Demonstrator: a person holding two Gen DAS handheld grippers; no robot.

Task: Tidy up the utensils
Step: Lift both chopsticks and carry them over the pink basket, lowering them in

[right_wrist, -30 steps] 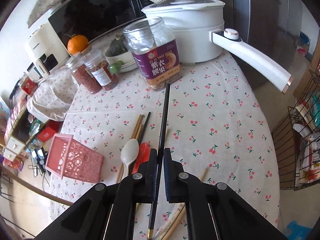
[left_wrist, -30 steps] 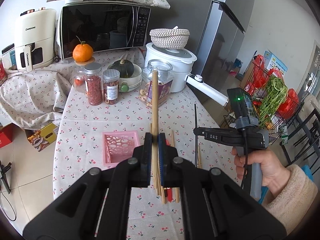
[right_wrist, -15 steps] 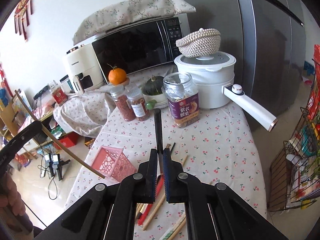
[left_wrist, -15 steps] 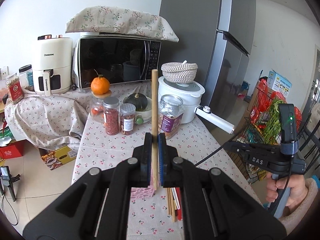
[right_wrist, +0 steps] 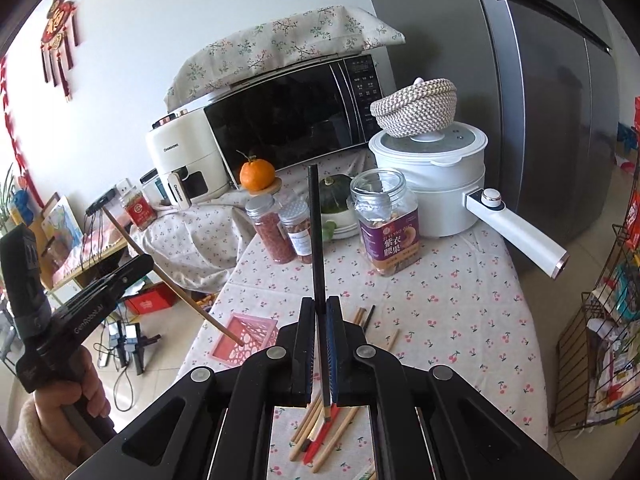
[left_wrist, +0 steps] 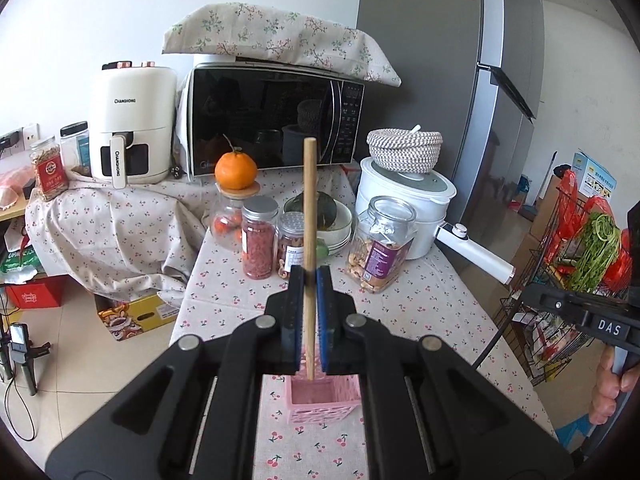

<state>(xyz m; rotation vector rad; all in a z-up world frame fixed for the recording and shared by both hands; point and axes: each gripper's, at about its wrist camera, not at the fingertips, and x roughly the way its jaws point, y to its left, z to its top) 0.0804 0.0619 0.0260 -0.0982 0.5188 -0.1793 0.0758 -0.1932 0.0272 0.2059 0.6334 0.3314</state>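
My left gripper is shut on a wooden chopstick held upright, its lower tip just above the open top of the pink perforated basket. In the right wrist view the same chopstick slants down to the pink basket, held by the left gripper. My right gripper is shut on a black chopstick, raised above the table. Several wooden chopsticks and a red utensil lie loose on the cloth under it.
The cherry-print table carries spice jars, a nut jar, a bowl with a squash, a white pot with a long handle, an orange. Microwave and air fryer stand behind. A wire rack stands right.
Both grippers have risen well above the table with their chopsticks. The left chopstick's tip has moved over the pink basket. The right gripper has lifted the black chopstick off the cloth.
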